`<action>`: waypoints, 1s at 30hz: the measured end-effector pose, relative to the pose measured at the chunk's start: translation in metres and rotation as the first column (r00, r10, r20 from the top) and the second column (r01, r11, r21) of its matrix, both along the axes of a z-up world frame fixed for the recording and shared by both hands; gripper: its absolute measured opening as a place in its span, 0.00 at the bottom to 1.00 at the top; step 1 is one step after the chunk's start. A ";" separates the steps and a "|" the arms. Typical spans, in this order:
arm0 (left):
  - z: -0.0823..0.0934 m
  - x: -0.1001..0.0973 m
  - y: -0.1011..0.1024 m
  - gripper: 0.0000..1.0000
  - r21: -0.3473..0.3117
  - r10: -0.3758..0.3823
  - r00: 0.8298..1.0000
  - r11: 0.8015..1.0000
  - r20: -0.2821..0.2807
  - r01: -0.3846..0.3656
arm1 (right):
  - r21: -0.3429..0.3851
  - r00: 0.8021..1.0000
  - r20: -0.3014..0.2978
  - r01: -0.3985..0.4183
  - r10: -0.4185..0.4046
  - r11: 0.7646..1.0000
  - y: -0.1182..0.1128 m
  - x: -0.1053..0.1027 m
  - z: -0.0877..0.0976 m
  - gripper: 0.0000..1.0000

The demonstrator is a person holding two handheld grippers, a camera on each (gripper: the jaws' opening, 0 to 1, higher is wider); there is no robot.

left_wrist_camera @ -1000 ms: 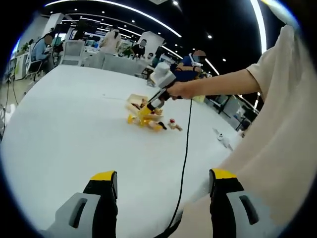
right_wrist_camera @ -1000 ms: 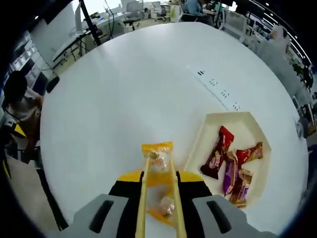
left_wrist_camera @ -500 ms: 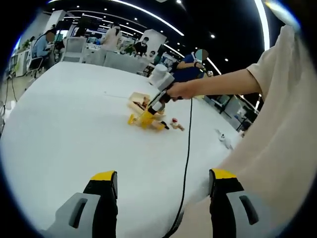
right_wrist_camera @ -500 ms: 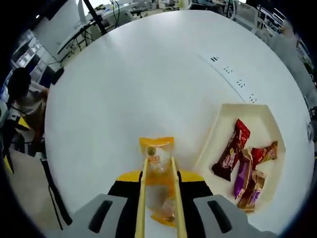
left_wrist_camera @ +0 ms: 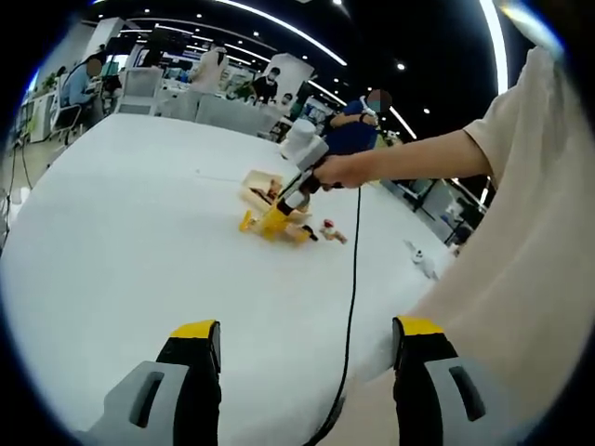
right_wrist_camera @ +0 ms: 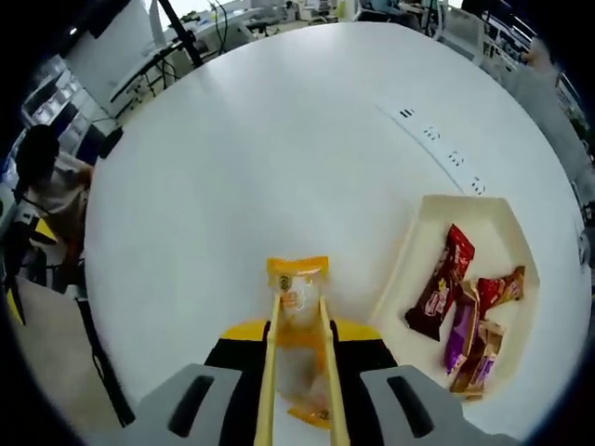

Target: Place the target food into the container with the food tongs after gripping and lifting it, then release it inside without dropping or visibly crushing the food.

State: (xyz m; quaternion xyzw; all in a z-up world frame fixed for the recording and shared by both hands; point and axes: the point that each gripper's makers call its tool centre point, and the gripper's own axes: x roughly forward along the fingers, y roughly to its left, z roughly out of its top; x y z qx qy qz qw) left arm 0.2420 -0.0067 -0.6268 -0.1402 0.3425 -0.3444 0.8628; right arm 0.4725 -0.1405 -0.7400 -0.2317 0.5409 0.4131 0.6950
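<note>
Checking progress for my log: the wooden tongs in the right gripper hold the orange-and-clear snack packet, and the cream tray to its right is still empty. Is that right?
Not quite: the cream rectangular tray is not empty. The right gripper view shows several red and purple wrapped snack bars lying in it. The rest stands: the wooden tongs in the right gripper hold the orange-and-clear snack packet, left of the tray.

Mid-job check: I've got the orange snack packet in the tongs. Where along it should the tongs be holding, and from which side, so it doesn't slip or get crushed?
Keep the hold as it is: the food tongs run lengthwise along the orange snack packet, one arm on each long edge, coming from its near end. The packet is long, flat and soft, so pinching its sealed sides seems safer than squeezing the clear middle where the food sits. The tray lies to the right.
</note>
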 end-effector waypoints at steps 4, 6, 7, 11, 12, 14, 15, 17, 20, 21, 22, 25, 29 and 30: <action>0.000 -0.001 0.001 0.75 0.001 0.002 1.000 1.000 0.004 -0.002 | 0.007 0.999 0.027 0.021 -0.022 1.000 0.001 0.002 0.002 0.24; 0.001 -0.002 0.002 0.75 0.000 0.004 1.000 1.000 0.004 -0.004 | 0.017 1.000 0.005 0.012 -0.012 1.000 0.002 -0.002 0.003 0.24; 0.001 -0.003 0.002 0.75 0.000 0.004 1.000 1.000 0.004 -0.004 | 0.016 1.000 0.027 0.009 -0.009 1.000 0.001 0.000 0.006 0.24; 0.002 -0.003 0.001 0.75 0.000 0.003 1.000 1.000 0.010 -0.003 | 0.046 0.999 0.036 0.034 -0.036 0.998 0.003 0.004 0.015 0.24; 0.002 -0.003 0.001 0.75 -0.001 0.003 1.000 1.000 0.012 -0.003 | 0.054 0.998 0.044 0.040 -0.042 0.998 0.003 0.006 0.017 0.24; 0.003 -0.003 0.001 0.75 -0.001 0.001 1.000 1.000 0.015 -0.001 | 0.062 0.998 0.045 0.048 -0.051 0.997 0.003 0.007 0.020 0.24; 0.004 -0.003 0.000 0.75 -0.003 -0.001 1.000 1.000 0.018 0.001 | 0.066 0.997 0.052 0.053 -0.056 0.996 0.003 0.008 0.022 0.24; 0.004 -0.003 -0.001 0.75 -0.003 -0.002 1.000 1.000 0.020 0.003 | 0.083 0.996 0.066 0.062 -0.068 0.995 0.003 0.011 0.029 0.24; 0.006 -0.003 -0.002 0.75 -0.002 -0.007 1.000 1.000 0.027 0.007 | 0.100 0.994 0.064 0.077 -0.083 0.992 0.002 0.013 0.036 0.24; 0.007 -0.003 -0.003 0.75 -0.002 -0.008 1.000 1.000 0.030 0.008 | 0.106 0.991 0.089 0.086 -0.096 0.991 -0.001 0.018 0.042 0.24; 0.008 -0.003 -0.003 0.75 -0.003 -0.010 0.999 1.000 0.032 0.011 | 0.115 0.991 0.086 0.091 -0.102 0.989 0.000 0.018 0.043 0.24; 0.009 -0.002 -0.004 0.75 -0.002 -0.015 0.999 1.000 0.039 0.015 | 0.127 0.989 0.096 0.103 -0.115 0.987 -0.001 0.020 0.049 0.24; 0.013 -0.002 -0.007 0.75 0.000 -0.021 0.998 1.000 0.053 0.021 | 0.141 0.987 0.104 0.105 -0.120 0.984 -0.003 0.020 0.060 0.24; 0.013 -0.002 -0.007 0.75 0.000 -0.022 0.998 1.000 0.056 0.022 | 0.140 0.987 0.109 0.104 -0.119 0.985 -0.004 0.021 0.062 0.24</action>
